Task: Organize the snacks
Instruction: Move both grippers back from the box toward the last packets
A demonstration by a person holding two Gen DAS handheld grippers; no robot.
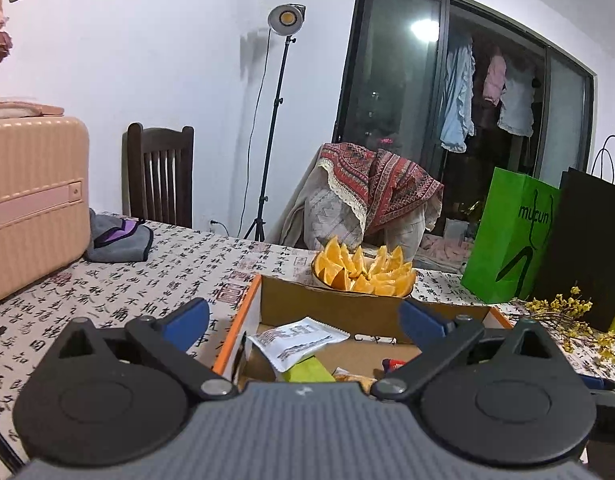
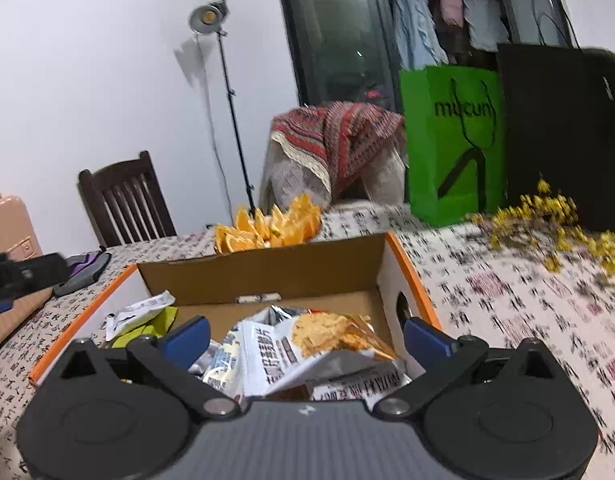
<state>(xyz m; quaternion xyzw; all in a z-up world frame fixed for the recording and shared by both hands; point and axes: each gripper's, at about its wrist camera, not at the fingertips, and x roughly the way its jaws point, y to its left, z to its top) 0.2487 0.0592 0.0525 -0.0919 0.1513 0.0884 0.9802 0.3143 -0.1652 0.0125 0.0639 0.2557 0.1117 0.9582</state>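
Cardboard box near the surface's far edge holds the snack packets. Both tools, left tool and right tool, gape wide and apparently empty. Lower gently; pinch one packet's edge.

Box showing matt brown cardboard inside. Snack packet looking like glossy crinkled foil. Worktop wearing printed cloth. Chair showing dark wood. Green bag appearing matt paper.
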